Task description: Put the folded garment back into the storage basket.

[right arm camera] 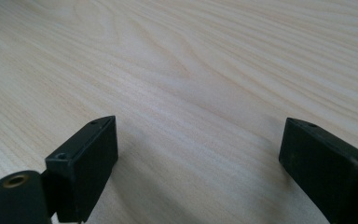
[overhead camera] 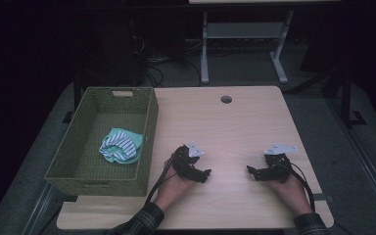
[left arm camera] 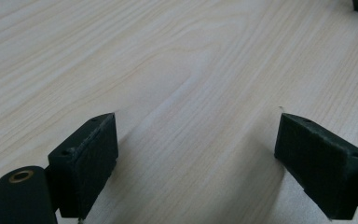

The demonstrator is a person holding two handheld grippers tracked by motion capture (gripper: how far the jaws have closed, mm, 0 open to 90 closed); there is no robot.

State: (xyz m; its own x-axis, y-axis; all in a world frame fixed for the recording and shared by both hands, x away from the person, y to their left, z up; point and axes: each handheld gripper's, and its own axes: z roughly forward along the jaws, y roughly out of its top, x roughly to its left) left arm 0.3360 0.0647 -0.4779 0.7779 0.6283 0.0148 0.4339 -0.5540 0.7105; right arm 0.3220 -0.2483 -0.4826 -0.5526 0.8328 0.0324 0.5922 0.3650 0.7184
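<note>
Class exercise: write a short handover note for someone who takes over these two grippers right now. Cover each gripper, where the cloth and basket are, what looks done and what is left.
Left gripper: open, holding nothing, low over the bare table, just right of the basket.
Right gripper: open, holding nothing, low over the table's right side; its fingers stand wide apart.
Things: the striped cloth lies crumpled in the green woven basket, which sits at the table's left edge.
Done: the cloth is in the basket.
Left: probably nothing more to put away; check before lifting off.
</note>
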